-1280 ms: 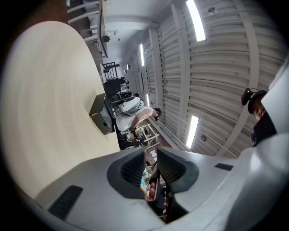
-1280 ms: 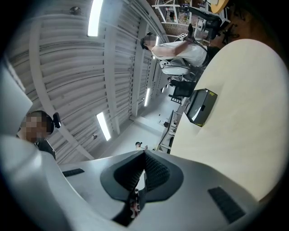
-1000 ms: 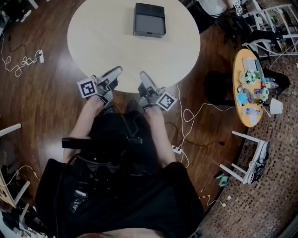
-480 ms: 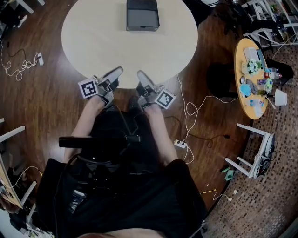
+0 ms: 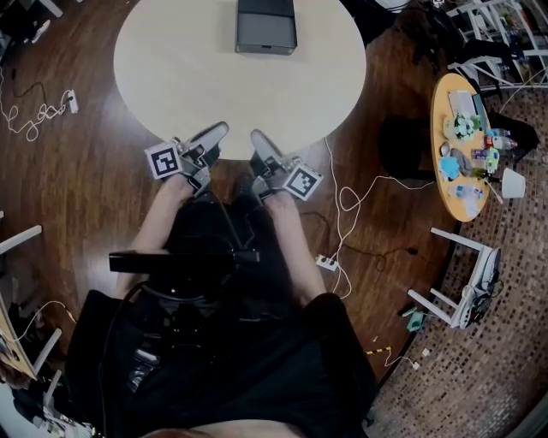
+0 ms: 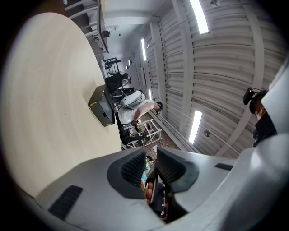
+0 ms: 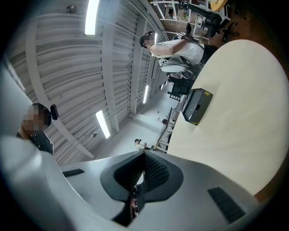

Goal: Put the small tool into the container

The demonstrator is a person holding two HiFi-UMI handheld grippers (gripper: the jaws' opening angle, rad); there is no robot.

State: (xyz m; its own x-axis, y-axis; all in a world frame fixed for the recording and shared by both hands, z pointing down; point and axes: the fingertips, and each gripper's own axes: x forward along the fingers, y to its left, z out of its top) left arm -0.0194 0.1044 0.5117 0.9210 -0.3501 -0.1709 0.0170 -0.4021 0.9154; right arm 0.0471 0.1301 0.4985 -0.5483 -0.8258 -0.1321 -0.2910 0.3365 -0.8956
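Two grippers are held at the near edge of the table [image 5: 171, 77]. Left gripper [image 5: 212, 132]: jaws a narrow slit apart, nothing between them. Right gripper [image 5: 259, 138]: jaws pressed together, empty. Container [image 5: 266, 26]: a dark box at the far edge, well apart, almost straight ahead of the right gripper, which is probably slightly nearer. Its footprint looks near square, with no clear long axis. Small tool: visible in no view, so its bearing cannot be told. A yellow label [image 7: 207, 94] on the container is unreadable. The marker cubes [image 5: 163, 160] carry patterns only.
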